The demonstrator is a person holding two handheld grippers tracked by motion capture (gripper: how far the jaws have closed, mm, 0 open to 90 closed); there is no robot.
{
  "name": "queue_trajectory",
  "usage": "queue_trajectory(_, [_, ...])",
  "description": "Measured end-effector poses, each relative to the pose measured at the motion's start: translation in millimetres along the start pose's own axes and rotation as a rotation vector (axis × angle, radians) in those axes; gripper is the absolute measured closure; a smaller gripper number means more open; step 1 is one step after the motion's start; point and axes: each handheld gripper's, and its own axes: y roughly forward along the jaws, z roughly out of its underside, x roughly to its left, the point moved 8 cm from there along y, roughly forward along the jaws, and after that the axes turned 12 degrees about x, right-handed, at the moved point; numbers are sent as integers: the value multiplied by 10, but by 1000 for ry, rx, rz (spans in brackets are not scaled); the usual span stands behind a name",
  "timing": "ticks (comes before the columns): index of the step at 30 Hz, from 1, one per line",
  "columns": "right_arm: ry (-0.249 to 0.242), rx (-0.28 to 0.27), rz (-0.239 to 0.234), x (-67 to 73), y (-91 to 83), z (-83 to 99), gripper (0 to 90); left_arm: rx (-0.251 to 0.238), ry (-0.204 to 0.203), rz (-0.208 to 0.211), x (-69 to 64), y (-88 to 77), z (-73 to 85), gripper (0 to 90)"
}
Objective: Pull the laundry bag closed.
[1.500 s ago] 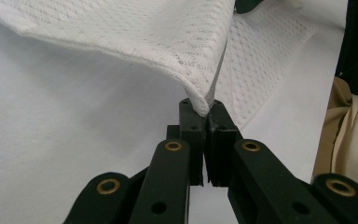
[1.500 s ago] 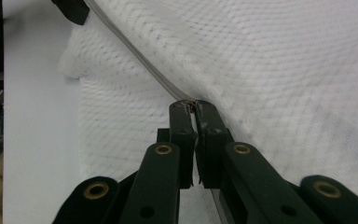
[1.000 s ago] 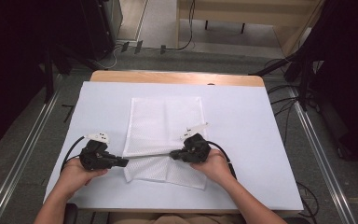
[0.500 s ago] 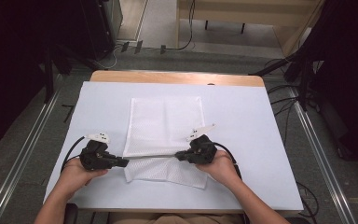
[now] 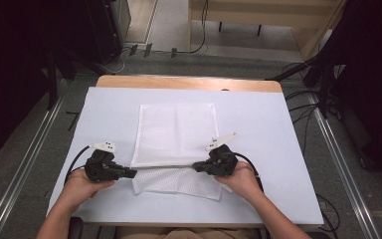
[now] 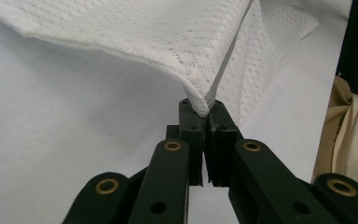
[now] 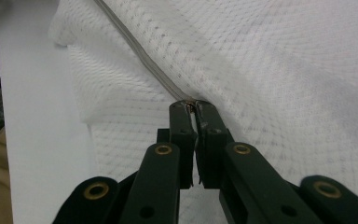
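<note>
Both tools are clenched on the white cloth (image 5: 175,134) lying on the surface (image 5: 268,129): the left tool (image 5: 132,173) and the right tool (image 5: 197,167) each pinch an end of its lifted edge. The fold is midway; next, that edge probably needs carrying across and laying down evenly.

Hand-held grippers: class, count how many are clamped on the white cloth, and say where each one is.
2. The left hand-held gripper pinches the white cloth at its lifted edge's left end; the right hand-held gripper pinches the right end.
</note>
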Motion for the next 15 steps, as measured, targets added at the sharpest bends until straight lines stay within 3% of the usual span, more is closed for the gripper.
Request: queue_trajectory(15, [30, 8, 11, -94, -134, 158, 883, 2, -4, -5, 6, 0, 8, 875])
